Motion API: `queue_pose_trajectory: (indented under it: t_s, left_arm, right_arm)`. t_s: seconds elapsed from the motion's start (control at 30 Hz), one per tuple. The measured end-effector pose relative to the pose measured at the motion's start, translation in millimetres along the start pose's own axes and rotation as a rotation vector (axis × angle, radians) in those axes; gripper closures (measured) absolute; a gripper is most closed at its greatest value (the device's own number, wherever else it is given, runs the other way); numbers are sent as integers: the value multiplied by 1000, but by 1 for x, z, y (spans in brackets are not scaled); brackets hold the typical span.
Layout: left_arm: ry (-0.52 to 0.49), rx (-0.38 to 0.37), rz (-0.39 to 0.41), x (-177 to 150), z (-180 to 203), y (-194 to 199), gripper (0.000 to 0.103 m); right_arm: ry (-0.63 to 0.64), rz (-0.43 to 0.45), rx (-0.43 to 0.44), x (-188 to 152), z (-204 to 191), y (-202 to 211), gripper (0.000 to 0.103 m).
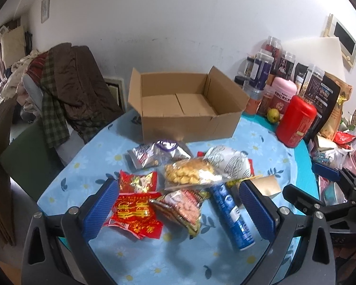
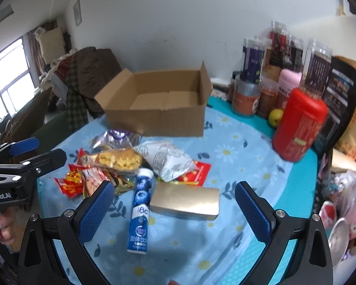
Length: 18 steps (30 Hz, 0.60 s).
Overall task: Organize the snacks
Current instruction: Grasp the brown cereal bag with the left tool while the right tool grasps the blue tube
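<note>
**Both grippers spread over the snack pile**

While I held the left gripper (image 1: 175,204) spread wide at lower centre, its pads flanked the red sweet packets (image 1: 136,210) and peanut bag (image 1: 184,207), gripping nothing. My right gripper (image 2: 174,207) gaped equally, empty, above the blue tablet tube (image 2: 141,210) touching the gold box (image 2: 185,201). The cardboard box (image 1: 187,121) sat open at upper centre.

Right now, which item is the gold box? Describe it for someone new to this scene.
Start at the open cardboard box at the table's back. Nearer the camera, past the snack pile, the gold box lies flat beside the blue tube. It alone is a plain, shiny rectangular carton.
</note>
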State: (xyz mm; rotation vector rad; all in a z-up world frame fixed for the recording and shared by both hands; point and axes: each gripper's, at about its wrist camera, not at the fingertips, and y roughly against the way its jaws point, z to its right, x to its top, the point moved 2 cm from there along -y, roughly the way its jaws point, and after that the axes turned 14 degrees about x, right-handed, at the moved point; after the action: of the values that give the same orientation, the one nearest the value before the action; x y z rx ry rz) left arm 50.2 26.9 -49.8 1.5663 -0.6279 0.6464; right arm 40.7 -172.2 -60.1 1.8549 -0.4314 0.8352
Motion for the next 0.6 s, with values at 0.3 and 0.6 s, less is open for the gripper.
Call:
queue_pose_trajectory:
  t_s: [0.3,0.6]
  left_arm:
    - [8,-56,-77,-22,-15,-26,0]
    - [-16,-96,-85,-29,-14,-44,0]
  right_arm:
    - [-28,-103,60,-22,-11,-39,10]
    - [-48,-202,111,-45,-15,-71,34]
